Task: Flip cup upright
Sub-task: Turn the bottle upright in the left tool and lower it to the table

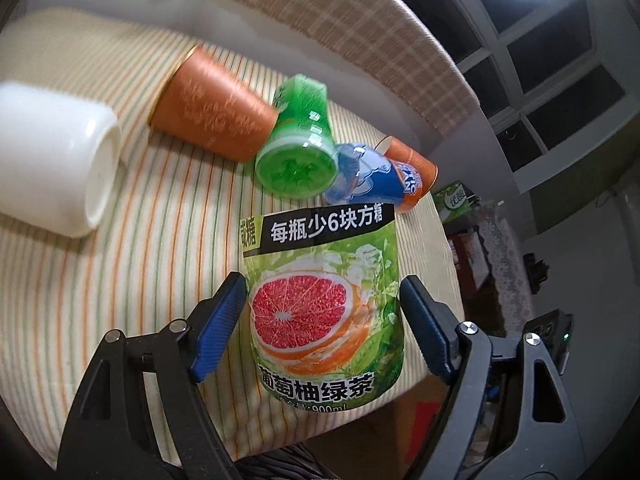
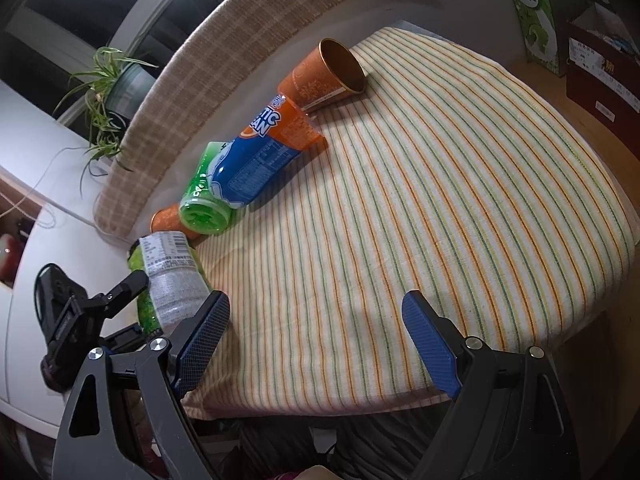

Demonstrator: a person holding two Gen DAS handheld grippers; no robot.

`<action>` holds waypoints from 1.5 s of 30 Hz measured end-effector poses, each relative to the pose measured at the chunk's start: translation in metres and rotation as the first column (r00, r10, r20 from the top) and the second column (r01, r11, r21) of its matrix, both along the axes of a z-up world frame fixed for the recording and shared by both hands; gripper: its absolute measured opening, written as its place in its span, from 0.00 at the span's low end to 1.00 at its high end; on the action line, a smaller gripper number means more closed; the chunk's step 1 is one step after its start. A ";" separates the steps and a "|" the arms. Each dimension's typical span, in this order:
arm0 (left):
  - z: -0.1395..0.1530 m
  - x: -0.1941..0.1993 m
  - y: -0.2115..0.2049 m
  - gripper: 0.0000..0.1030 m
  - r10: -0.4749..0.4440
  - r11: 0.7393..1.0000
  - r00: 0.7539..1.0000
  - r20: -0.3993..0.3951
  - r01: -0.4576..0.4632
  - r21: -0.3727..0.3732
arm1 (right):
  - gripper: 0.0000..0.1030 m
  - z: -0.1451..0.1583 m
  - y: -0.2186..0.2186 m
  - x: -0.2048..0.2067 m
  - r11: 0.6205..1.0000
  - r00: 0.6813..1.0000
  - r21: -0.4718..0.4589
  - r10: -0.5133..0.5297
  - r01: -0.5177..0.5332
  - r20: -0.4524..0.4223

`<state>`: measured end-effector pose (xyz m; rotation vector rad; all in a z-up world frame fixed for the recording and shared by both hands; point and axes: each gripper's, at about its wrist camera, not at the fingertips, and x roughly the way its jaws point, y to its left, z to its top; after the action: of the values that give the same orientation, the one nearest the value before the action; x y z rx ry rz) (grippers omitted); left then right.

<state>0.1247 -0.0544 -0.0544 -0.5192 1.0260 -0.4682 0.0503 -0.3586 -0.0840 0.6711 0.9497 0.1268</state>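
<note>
An orange paper cup (image 1: 212,112) lies on its side on the striped cloth, mouth to the far left; the right wrist view shows its open mouth (image 2: 340,68) at the far side. A white cup (image 1: 56,160) lies on its side at the left. My left gripper (image 1: 324,312) is open, its blue fingers (image 1: 220,324) on either side of a grapefruit green tea bottle (image 1: 324,308), a slight gap showing on each side. My right gripper (image 2: 316,340) is open and empty above the cloth's near edge.
A green bottle (image 1: 298,144) and a blue-and-orange bottle (image 1: 380,178) lie together mid-table, also in the right wrist view (image 2: 260,156). The striped cloth (image 2: 440,200) covers the table. A checked cushion (image 2: 208,52) runs behind. Boxes (image 2: 600,68) stand at the far right.
</note>
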 end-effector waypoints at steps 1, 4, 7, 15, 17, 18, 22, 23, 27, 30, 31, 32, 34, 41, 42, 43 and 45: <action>0.002 -0.002 -0.001 0.79 -0.001 1.000 1.000 0.016 0.000 0.014 | 0.86 0.000 0.001 0.000 1.000 1.000 -0.002 0.001 -0.001 0.001; 0.010 -0.007 -0.003 0.78 -0.004 0.998 0.997 0.075 -0.001 0.067 | 0.86 0.001 0.002 -0.001 1.000 1.000 -0.005 0.003 -0.003 0.002; 0.015 -0.011 -0.007 0.78 -0.008 0.992 0.991 0.130 -0.008 0.122 | 0.86 0.001 0.003 -0.001 1.000 1.000 -0.008 0.003 -0.003 0.001; 0.017 -0.011 -0.014 0.78 -0.015 0.975 0.977 0.210 -0.033 0.221 | 0.86 0.000 0.003 -0.001 1.000 1.000 -0.016 0.004 -0.004 -0.002; 0.016 -0.009 -0.014 0.78 -0.014 0.971 0.974 0.225 -0.041 0.235 | 0.86 0.000 0.004 -0.001 1.000 1.000 -0.019 0.006 -0.006 -0.006; 0.015 -0.009 -0.015 0.78 -0.013 0.970 0.974 0.228 -0.044 0.239 | 0.86 0.000 0.004 -0.001 1.000 1.000 -0.020 0.007 -0.007 -0.007; 0.014 -0.006 -0.017 0.78 -0.008 0.964 0.967 0.253 -0.060 0.261 | 0.86 -0.001 0.006 0.000 1.000 1.000 -0.020 0.013 -0.014 -0.012; 0.014 -0.006 -0.018 0.78 -0.008 0.961 0.964 0.267 -0.066 0.270 | 0.86 -0.001 0.006 0.000 1.000 1.000 -0.021 0.015 -0.016 -0.011; 0.011 -0.007 -0.022 0.78 -0.021 0.953 0.959 0.284 -0.067 0.295 | 0.86 0.001 0.007 0.000 1.000 1.000 -0.026 0.018 -0.018 -0.008; 0.010 -0.009 -0.024 0.78 -0.032 0.949 0.955 0.294 -0.063 0.309 | 0.86 0.001 0.007 0.000 0.999 1.000 -0.029 0.018 -0.018 -0.006; 0.010 -0.010 -0.025 0.78 -0.037 0.947 0.954 0.299 -0.061 0.314 | 0.86 0.001 0.007 0.000 0.999 1.000 -0.030 0.018 -0.019 -0.007; 0.010 -0.012 -0.026 0.78 -0.043 0.945 0.952 0.304 -0.060 0.321 | 0.86 0.001 0.007 0.001 0.999 1.000 -0.029 0.019 -0.019 -0.007; 0.011 -0.015 -0.027 0.78 -0.053 0.942 0.949 0.311 -0.056 0.332 | 0.86 0.001 0.008 0.001 0.999 1.000 -0.030 0.022 -0.022 -0.007; 0.011 -0.024 -0.030 0.78 -0.087 0.939 0.947 0.310 -0.025 0.342 | 0.86 0.002 0.012 0.004 0.999 0.999 -0.033 0.031 -0.032 -0.006; 0.010 -0.026 -0.030 0.78 -0.091 0.940 0.947 0.308 -0.020 0.341 | 0.86 0.002 0.013 0.004 0.999 0.999 -0.033 0.033 -0.033 -0.006; 0.010 -0.027 -0.030 0.78 -0.094 0.940 0.947 0.308 -0.017 0.340 | 0.86 0.001 0.014 0.004 0.999 0.999 -0.034 0.035 -0.035 -0.006; 0.010 -0.030 -0.031 0.79 -0.102 0.940 0.946 0.308 -0.009 0.340 | 0.86 0.001 0.016 0.005 0.999 0.999 -0.035 0.038 -0.038 -0.007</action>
<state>0.0943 -0.0854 -0.0443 -0.1031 0.7811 -0.3925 0.0548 -0.3431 -0.0826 0.6215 0.9688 0.1413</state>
